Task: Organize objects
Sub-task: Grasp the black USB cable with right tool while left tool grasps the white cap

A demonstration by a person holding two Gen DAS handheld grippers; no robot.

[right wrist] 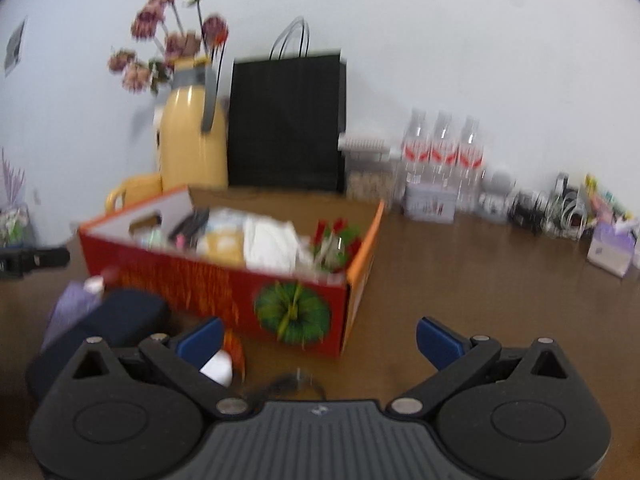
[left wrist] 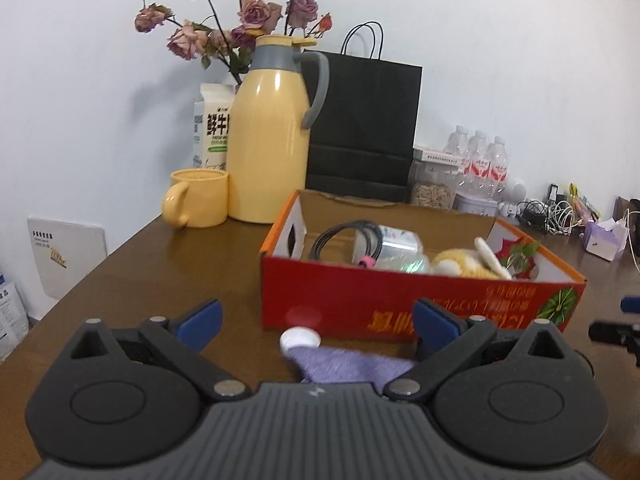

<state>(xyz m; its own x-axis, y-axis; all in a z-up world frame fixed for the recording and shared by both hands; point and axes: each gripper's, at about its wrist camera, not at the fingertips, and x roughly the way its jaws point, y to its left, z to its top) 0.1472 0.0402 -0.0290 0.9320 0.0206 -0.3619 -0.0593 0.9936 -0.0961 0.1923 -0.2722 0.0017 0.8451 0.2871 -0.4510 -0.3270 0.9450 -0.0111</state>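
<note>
The left gripper [left wrist: 316, 322] hangs low over the brown table [left wrist: 160, 264] with its blue-padded fingers [left wrist: 202, 322] spread wide apart and gripping nothing; between and just below them lies a purple cloth item [left wrist: 352, 366] with a white cap [left wrist: 299, 340] at its far end, just near of the red cardboard box [left wrist: 400, 300]. The box's near wall bears orange Chinese characters, upside down from here and not legible, and a green round fruit picture at its right end; inside lie a black cable [left wrist: 344, 234], a clear wrapped bundle [left wrist: 394, 246], a yellow and white soft thing [left wrist: 464, 264] and red-green foliage [left wrist: 520, 256].

Far left stand a yellow mug [left wrist: 200, 198], a yellow thermos jug [left wrist: 270, 136] with grey handle, dried roses [left wrist: 240, 12] and a milk carton [left wrist: 212, 128] printed with large Chinese characters and small lettering that appears to read "FRESH MILK"; a black paper bag [left wrist: 364, 128] stands behind the box; three red-labelled water bottles [left wrist: 480, 160] stand at far right, their print too small to read.

The right wrist view is blurred; the right gripper [right wrist: 320, 340] also has its fingers wide apart and empty. Only this view shows a dark blue case [right wrist: 124, 316] beside the purple item, something white and orange by the left fingertip, and the box's right end wall; the milk carton is hidden here.
</note>
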